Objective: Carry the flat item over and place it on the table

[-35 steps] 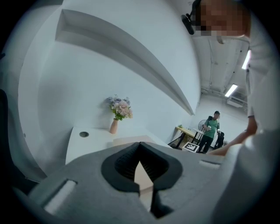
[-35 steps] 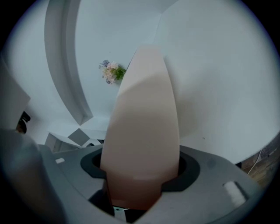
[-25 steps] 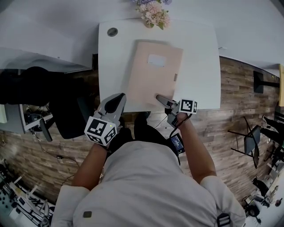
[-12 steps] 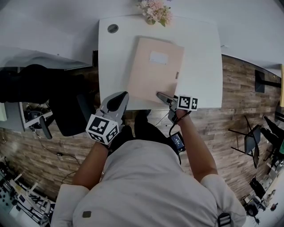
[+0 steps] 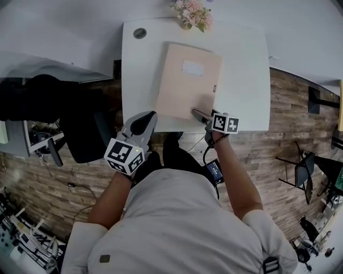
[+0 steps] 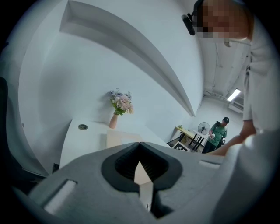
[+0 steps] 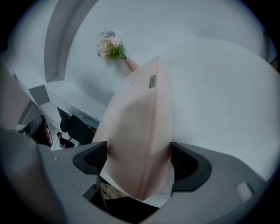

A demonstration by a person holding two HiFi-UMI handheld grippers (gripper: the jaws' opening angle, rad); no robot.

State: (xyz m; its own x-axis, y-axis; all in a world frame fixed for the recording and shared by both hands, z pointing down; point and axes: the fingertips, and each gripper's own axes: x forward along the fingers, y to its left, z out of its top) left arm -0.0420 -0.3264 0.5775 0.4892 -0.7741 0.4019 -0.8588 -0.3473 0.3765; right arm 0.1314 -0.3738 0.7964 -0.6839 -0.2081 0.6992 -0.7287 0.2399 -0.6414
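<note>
A flat pale pink folder lies on the white table, its near edge at the table's front. My right gripper is at the folder's near right corner. In the right gripper view the folder runs up between the wide-set jaws of the right gripper, bowed along its middle. Those jaws have just been opening, and the pads stand beside the folder without pinching it. My left gripper hangs shut at the table's front left edge, holding nothing. The left gripper faces the folder.
A vase of flowers stands at the table's far edge, with a round cable hole at the far left corner. A dark office chair sits left of the table. A person stands far off.
The right gripper has rolled and dipped slightly at the folder's near right corner, and its jaws have spread. The left gripper has stayed where it was.
</note>
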